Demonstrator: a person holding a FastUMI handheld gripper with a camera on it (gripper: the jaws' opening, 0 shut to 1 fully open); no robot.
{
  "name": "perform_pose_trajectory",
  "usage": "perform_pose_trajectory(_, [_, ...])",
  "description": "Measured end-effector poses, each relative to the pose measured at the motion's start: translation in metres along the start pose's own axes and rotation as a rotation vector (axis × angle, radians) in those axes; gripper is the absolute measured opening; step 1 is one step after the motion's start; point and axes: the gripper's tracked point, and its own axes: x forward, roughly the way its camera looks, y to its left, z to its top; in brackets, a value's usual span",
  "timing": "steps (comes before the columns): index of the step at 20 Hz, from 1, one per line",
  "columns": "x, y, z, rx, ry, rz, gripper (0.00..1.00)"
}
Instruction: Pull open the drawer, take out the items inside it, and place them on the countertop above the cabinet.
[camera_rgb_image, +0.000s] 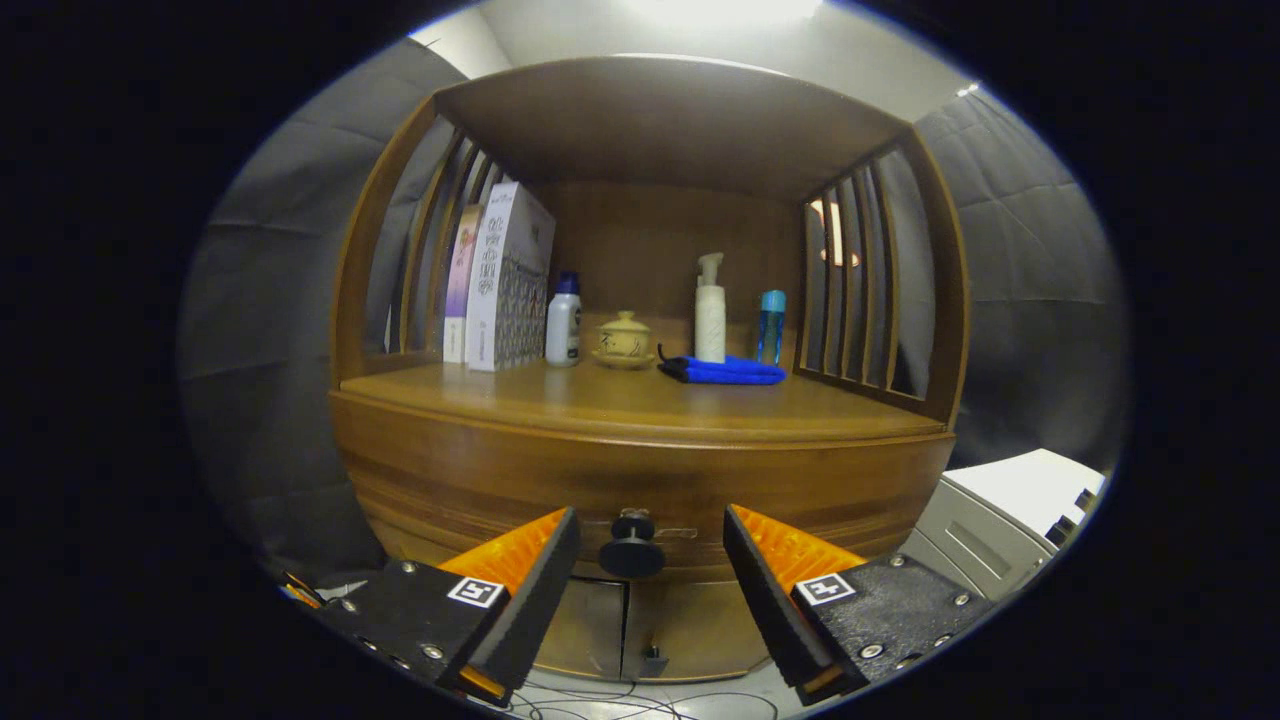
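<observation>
A wooden cabinet has a closed drawer (480, 480) below its countertop (640, 405). The drawer's round dark knob (631, 548) sits right between my fingertips, a little ahead of them. My gripper (650, 535) is open, its fingers on either side of the knob without touching it. What is inside the drawer is hidden.
On the countertop stand two boxes (505, 280), a white bottle with a blue cap (564, 322), a small lidded pot (624, 340), a pump bottle (710, 310), a blue bottle (770, 326) and a folded blue cloth (725, 371). Slatted sides and a shelf roof enclose it. Two lower doors (640, 625) are closed. A white appliance (1000, 520) stands to the right.
</observation>
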Motion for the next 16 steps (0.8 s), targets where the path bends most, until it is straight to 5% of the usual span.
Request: perform_pose_trajectory(16, [0.019, 0.009, -0.02, 0.072, 0.089, 0.044, 0.4])
